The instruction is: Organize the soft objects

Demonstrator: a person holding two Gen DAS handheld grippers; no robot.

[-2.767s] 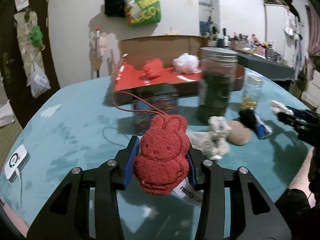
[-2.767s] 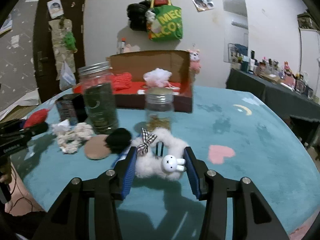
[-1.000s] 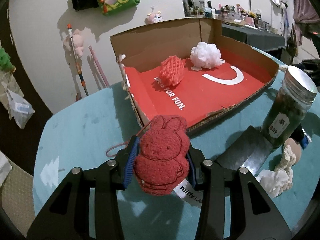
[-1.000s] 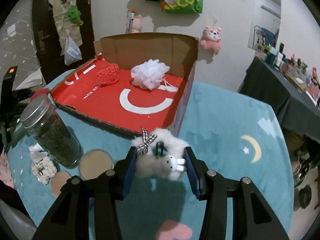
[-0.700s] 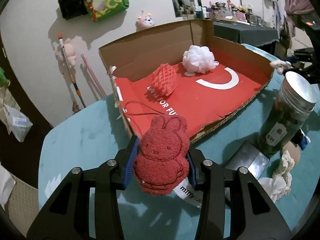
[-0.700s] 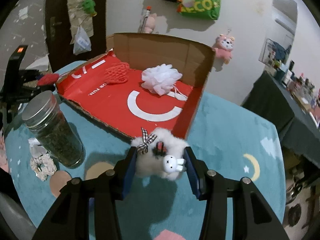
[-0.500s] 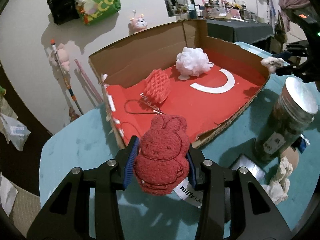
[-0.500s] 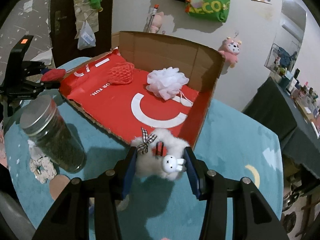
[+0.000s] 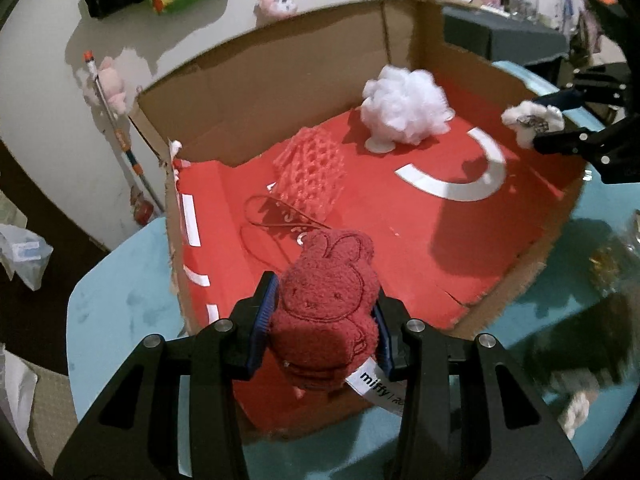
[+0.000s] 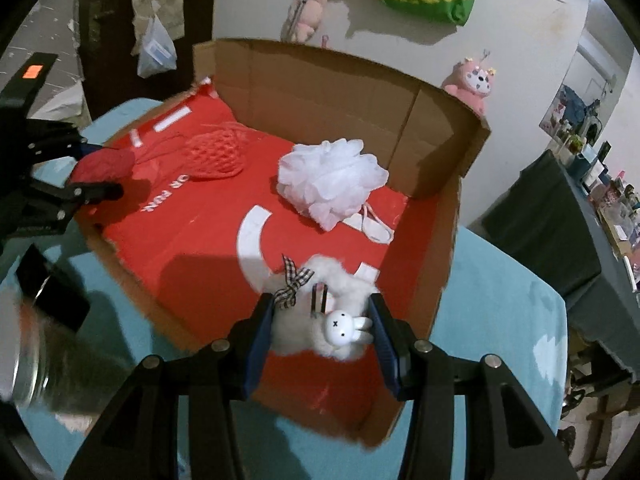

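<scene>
Gripping a red fuzzy rabbit-shaped toy (image 9: 326, 312), the left gripper (image 9: 323, 330) has its blue-padded jaws pressed against the toy's two sides, with a white label hanging from the toy's lower edge. It points steeply down over the near left corner of an open cardboard box (image 9: 280, 76) whose floor is red with white markings. On the far right of that view, the right gripper (image 10: 320, 330) comes in over the box's right wall. Its own camera shows its jaws closed on a white fluffy hair tie (image 10: 320, 320), which carries a checked bow and a small white rabbit head, held above the box's near right corner.

Inside the box, a red mesh pouf (image 9: 312, 172) lies toward the back left with a thin red cord looping out in front of it. A white bath pouf (image 9: 404, 108) sits toward the back right, its white cord trailing on the floor.

The box rests on a teal table (image 9: 116, 320). A glass jar (image 10: 24, 368) with a metal lid stands blurred at the table's left edge in the right wrist view.
</scene>
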